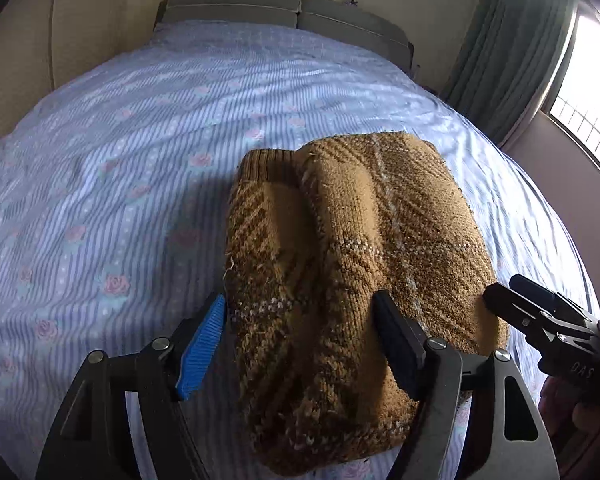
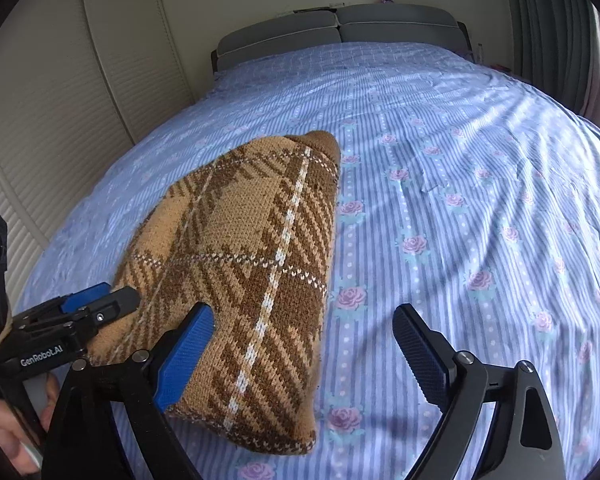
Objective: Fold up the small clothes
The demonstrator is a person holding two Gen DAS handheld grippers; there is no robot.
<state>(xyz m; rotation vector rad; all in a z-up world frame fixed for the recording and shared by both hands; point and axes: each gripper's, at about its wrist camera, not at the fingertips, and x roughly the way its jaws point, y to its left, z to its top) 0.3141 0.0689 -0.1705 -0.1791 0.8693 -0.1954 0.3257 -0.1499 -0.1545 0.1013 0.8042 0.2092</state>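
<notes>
A folded tan and brown plaid knit sweater (image 1: 360, 240) lies on the bed, its ribbed cuff at the far end. My left gripper (image 1: 300, 298) stands open over its near left part: the blue pad (image 1: 204, 344) is just off the sweater's left edge, and the black finger (image 1: 396, 344) rests on top of the knit. In the right wrist view the sweater (image 2: 240, 248) fills the left half. My right gripper (image 2: 304, 310) is open, its left pad (image 2: 188, 352) over the sweater's near edge and its right pad (image 2: 420, 352) above bare sheet.
The bed sheet (image 1: 100, 200) is blue-striped with pink roses and slightly wrinkled. Grey headboard cushions (image 2: 340, 28) stand at the far end. A curtain (image 1: 512, 60) and a bright window (image 1: 592, 100) are at the right, a cream panelled wall (image 2: 40, 120) at the left. A hand (image 2: 8, 440) holds the left gripper's handle.
</notes>
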